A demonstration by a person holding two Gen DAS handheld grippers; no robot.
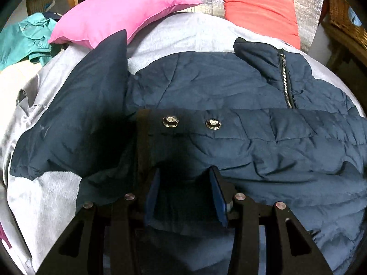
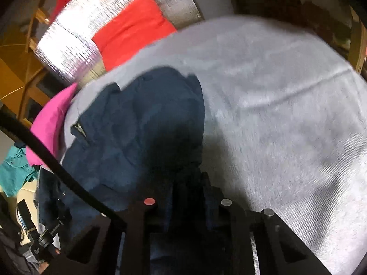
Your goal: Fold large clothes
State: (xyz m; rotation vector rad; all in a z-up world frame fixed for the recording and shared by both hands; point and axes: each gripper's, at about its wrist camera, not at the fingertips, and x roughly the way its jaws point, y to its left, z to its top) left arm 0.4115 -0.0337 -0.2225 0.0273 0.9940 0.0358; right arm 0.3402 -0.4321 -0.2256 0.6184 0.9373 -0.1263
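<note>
Two grippers clench the navy quilted jacket (image 1: 229, 87): left gripper (image 1: 185, 183) holds a fold, right gripper (image 2: 188, 183) fingertips are hidden in cloth. Grey blanket (image 2: 275, 103) lies beyond.

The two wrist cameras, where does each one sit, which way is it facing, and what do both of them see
Left wrist: sits on the left gripper, looking down along its fingers at the navy jacket spread on the grey cover; both blue pads show, with jacket fabric between them.
Right wrist: sits on the right gripper, tilted, looking down over a bunched part of the jacket and the cover; its fingers show against jacket fabric, plus a black cable.
Shared: jacket, cover, pink pillow, red cushion, teal garment.
</note>
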